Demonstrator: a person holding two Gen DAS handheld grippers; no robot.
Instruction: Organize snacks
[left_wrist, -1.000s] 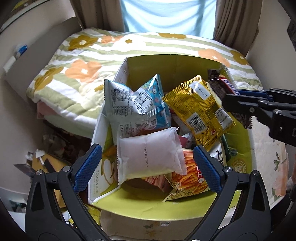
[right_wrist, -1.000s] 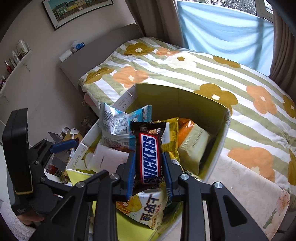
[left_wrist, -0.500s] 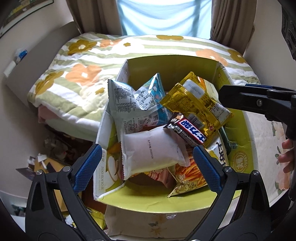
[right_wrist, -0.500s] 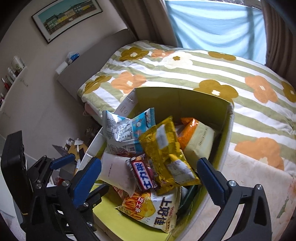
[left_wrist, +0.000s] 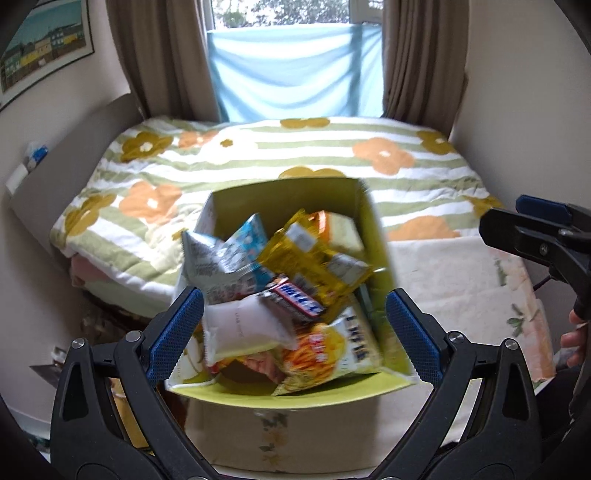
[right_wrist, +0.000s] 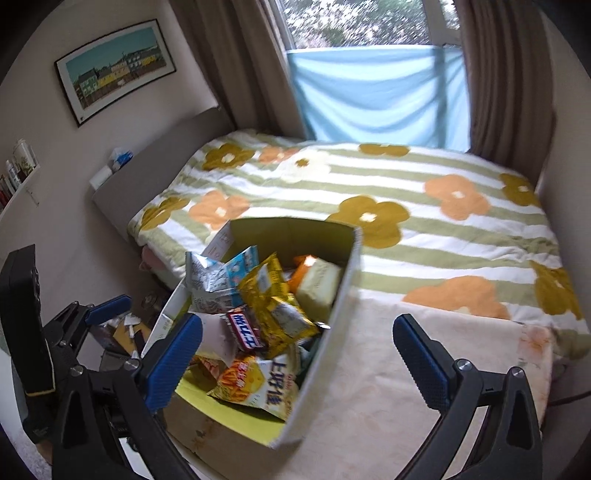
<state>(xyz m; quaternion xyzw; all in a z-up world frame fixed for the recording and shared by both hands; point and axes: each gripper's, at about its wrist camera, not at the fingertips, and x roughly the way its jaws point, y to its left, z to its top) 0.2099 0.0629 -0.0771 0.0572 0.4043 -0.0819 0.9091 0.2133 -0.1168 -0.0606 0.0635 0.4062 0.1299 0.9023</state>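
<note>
A yellow-green cardboard box (left_wrist: 288, 199) (right_wrist: 291, 232) stands at the foot of the bed, filled with snack packets. A Snickers bar (left_wrist: 295, 301) (right_wrist: 245, 330) lies on top, between a white packet (left_wrist: 247, 328) and a yellow packet (left_wrist: 314, 258). An orange chips bag (left_wrist: 325, 350) (right_wrist: 255, 384) lies at the near side. My left gripper (left_wrist: 293, 306) hangs open above the box's near edge, holding nothing. My right gripper (right_wrist: 297, 330) is open and empty too, above and to the right of the box; its fingers (left_wrist: 535, 229) show at the right edge of the left wrist view.
The bed with a striped flower quilt (left_wrist: 258, 162) lies behind the box. A cream cloth (left_wrist: 461, 280) covers the surface right of the box. Clutter (right_wrist: 122, 328) lies on the floor left of it. A person's hand (left_wrist: 574, 339) shows at far right.
The right gripper opened and let the Snickers bar drop onto the packets in the box. Both grippers then drew back and up, so the box looks smaller now.
</note>
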